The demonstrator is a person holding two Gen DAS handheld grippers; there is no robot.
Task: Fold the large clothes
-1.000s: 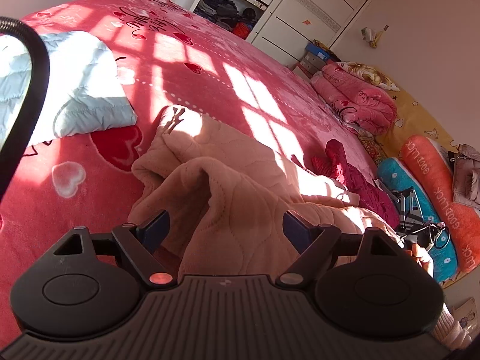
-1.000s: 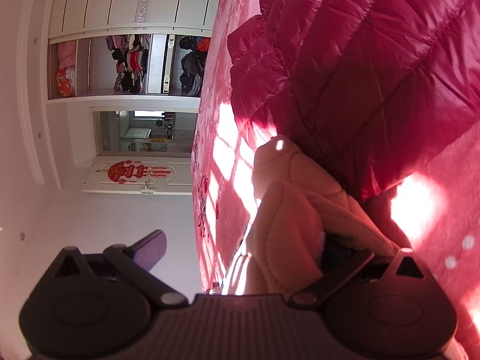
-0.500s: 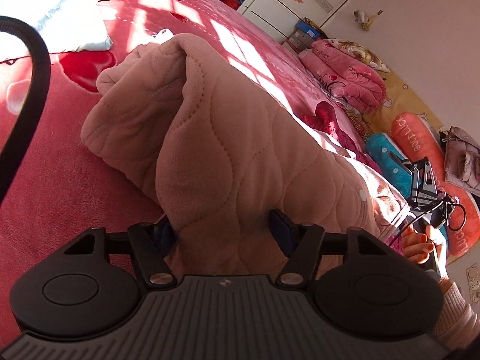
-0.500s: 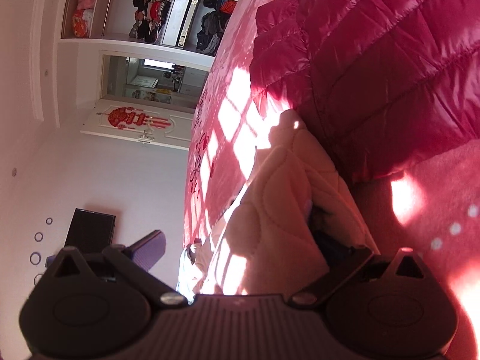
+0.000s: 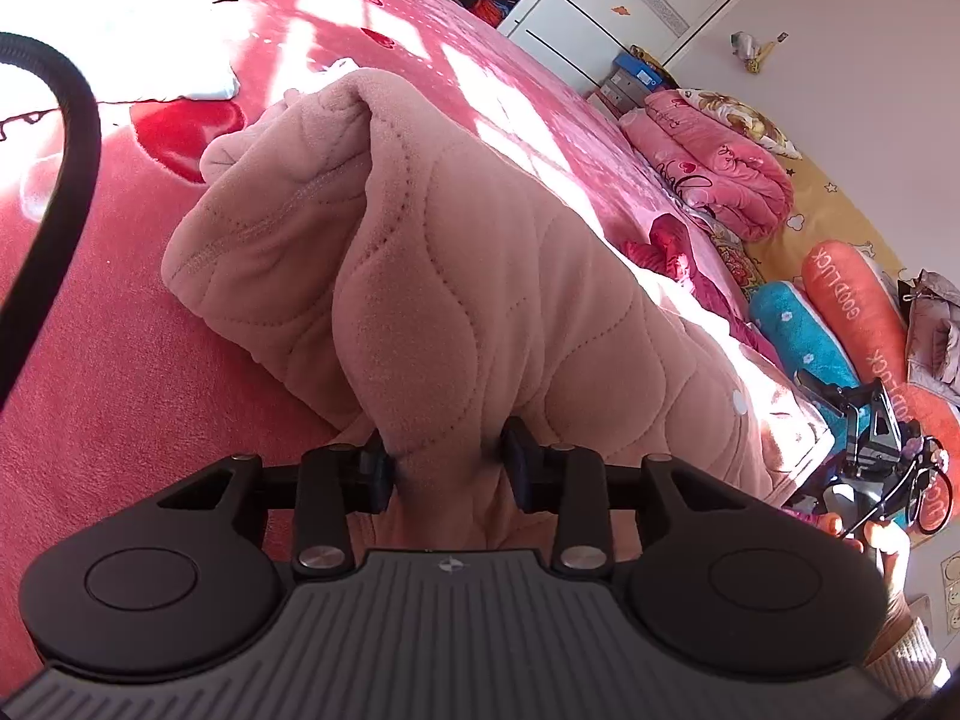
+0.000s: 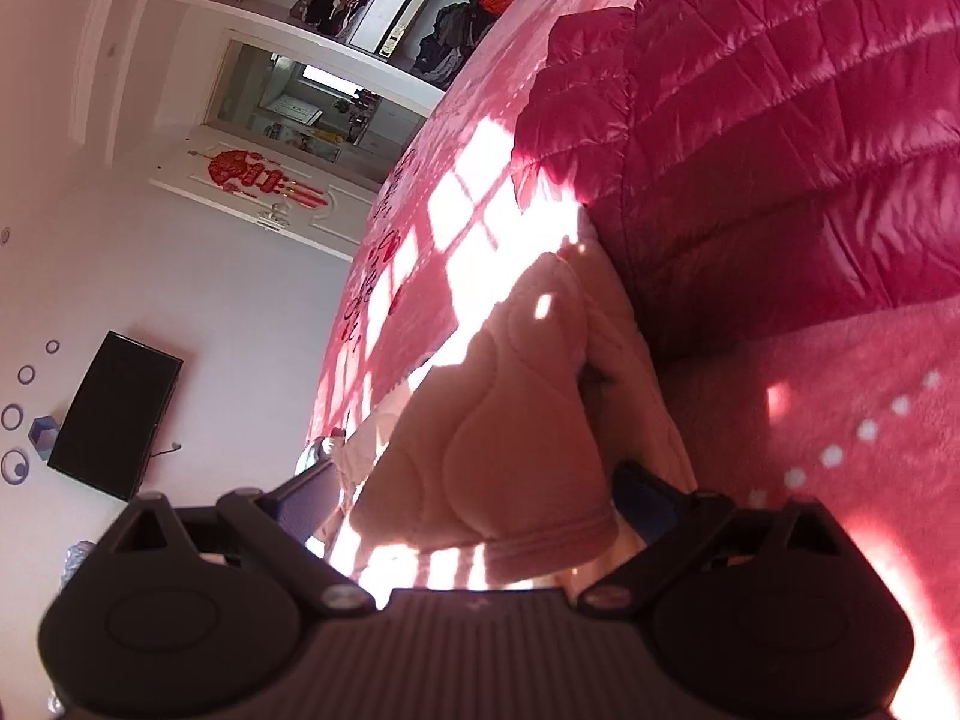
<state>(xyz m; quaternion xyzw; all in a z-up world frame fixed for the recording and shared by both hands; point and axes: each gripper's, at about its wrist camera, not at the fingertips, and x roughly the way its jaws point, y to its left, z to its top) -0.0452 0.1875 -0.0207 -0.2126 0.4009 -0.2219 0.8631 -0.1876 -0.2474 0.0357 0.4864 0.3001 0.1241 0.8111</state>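
A pink quilted garment (image 5: 480, 276) lies bunched on the red blanket (image 5: 90, 372) of the bed. My left gripper (image 5: 447, 468) has a thick fold of it between its jaws, which are closing; both pads press into the cloth. In the left wrist view my right gripper (image 5: 870, 438) is at the far right, held by a hand, at the garment's other end. In the right wrist view the garment's hem (image 6: 510, 462) lies between the jaws of my right gripper (image 6: 474, 498). They stand wide apart, and the left finger (image 6: 306, 498) is clear of the cloth.
A magenta down jacket (image 6: 780, 150) lies just beyond the garment. A pale blue jacket (image 5: 204, 78) lies on the bed's far left. Folded pink quilts (image 5: 708, 180) and orange and blue pillows (image 5: 852, 312) lie at the head. A black cable (image 5: 72, 150) hangs at left.
My left gripper came down onto the garment and its jaws narrowed from wide to pinching a fold. The right gripper rolled, with the hem still between its wide jaws.
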